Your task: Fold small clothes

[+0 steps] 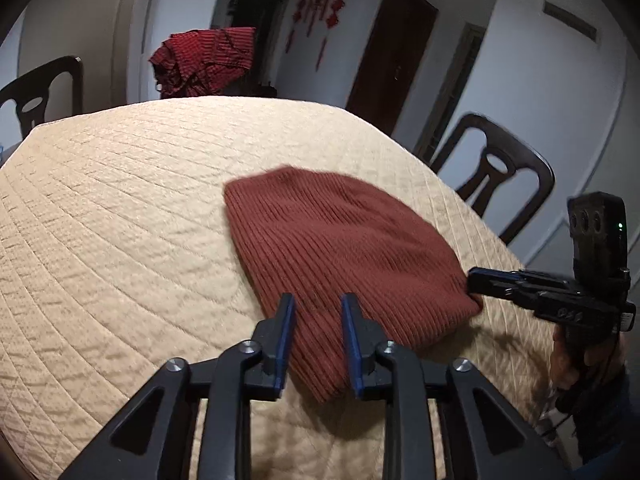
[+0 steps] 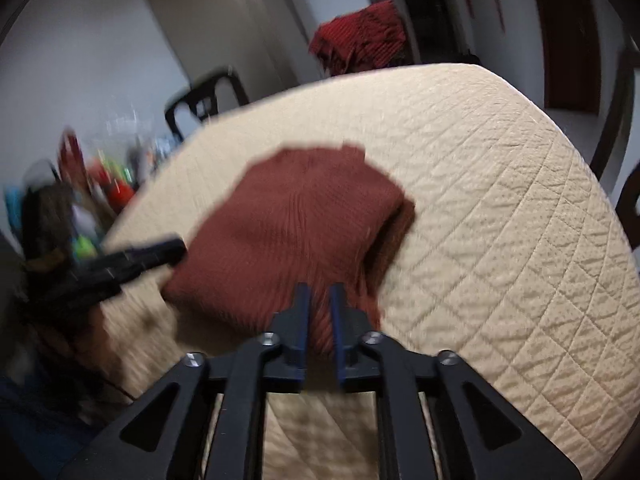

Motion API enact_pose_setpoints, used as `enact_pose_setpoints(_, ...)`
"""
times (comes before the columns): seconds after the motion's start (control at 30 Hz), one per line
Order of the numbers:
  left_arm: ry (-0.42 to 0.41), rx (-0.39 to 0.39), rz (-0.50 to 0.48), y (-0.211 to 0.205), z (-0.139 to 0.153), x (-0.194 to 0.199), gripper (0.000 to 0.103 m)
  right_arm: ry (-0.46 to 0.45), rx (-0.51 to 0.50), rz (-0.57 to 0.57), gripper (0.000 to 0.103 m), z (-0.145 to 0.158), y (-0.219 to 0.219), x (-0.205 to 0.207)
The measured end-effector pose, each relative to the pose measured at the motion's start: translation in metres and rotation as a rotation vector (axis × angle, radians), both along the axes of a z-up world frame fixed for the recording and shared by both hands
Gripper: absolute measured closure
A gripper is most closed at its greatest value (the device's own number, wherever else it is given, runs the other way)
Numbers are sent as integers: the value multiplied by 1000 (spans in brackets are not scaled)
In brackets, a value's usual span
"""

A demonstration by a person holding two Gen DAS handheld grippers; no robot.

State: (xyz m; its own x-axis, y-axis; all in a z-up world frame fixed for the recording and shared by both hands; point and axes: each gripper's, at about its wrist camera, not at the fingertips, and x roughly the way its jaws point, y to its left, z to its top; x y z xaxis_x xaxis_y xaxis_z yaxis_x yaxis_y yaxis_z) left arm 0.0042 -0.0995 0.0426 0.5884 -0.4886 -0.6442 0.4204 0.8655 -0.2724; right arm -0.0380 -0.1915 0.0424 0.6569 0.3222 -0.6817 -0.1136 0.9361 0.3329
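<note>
**Both claws at the near hem of the rust knit, neither clearly pinching**

Left gripper (image 1: 318,300): jaws spread, a clear gap between the blue pads, tips over the near-left edge of the rust-red ribbed knit piece (image 1: 344,248). Fabric shows between the fingers, pads not pressing it.

Right gripper (image 2: 320,290): jaws narrowly parted, tips at the near edge of the same knit (image 2: 296,224). Fabric visible in the gap; frame is motion-blurred, so I cannot tell if the pads bite. From the left wrist view its fingers (image 1: 496,282) meet the knit's right corner.

Knit lies flat on the quilted beige table cover (image 1: 120,220), toward the right half, its far edge rounded. In the right wrist view its right side shows a doubled layer with a shadowed fold.

Open cover: wide to the left and behind the knit, a narrower strip right of it before the table edge.

Beyond the edges: 2 dark chairs, 1 right (image 1: 500,176) and 1 far left (image 1: 40,92); a red checked garment (image 1: 204,60) heaped past the far edge; blurred clutter (image 2: 80,184) off the left side.
</note>
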Motion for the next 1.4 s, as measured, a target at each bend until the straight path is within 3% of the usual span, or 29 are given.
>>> enact_pose_setpoints(0.03, 4, -10, 18, 4, 0, 5, 64, -14, 58, -30, 68, 2, -9, 4)
enact_pose_setpoints(0.07, 16, -23, 29, 6, -1, 11, 61, -17, 102, -52, 48, 2, -17, 9)
enact_pose_setpoints(0.1, 35, -41, 30, 7, -4, 17, 61, -17, 138, -63, 43, 1, -21, 14)
enact_pose_setpoints(0.3, 137, -126, 31, 7, -24, 41, 48, 95, 291, -100, 43, -34, -43, 55)
enact_pose_setpoints(0.4, 183, -171, 42, 11, -32, 45, 40, 101, 284, -81, 42, -30, -39, 60)
enact_pose_setpoints(0.47, 190, -187, 40, 9, -34, 47, 40, 101, 268, -62, 44, -29, -34, 60)
enact_pose_setpoints(0.53, 180, -168, 35, 4, -33, 47, 40, 127, 280, -38, 55, -31, -29, 63)
enact_pose_setpoints(0.7, 162, -141, 22, -5, -25, 46, 59, 135, 299, -40, 73, -31, -30, 64)
enact_pose_setpoints(0.73, 147, -132, 20, -6, -21, 46, 67, 129, 287, -36, 74, -28, -28, 64)
enact_pose_setpoints(0.83, 110, -115, 24, -3, -8, 45, 71, 104, 294, -10, 76, -15, -21, 63)
enact_pose_setpoints(1.0, 47, -125, 54, 24, 14, 48, 71, 47, 299, 47, 77, 12, 3, 77)
enact_pose_setpoints(1.17, -8, -103, 133, 76, 32, 60, 71, 15, 303, 140, 77, 29, 54, 120)
enact_pose_setpoints(1.4, -40, -25, 241, 150, 42, 89, 71, 12, 303, 260, 77, 23, 130, 176)
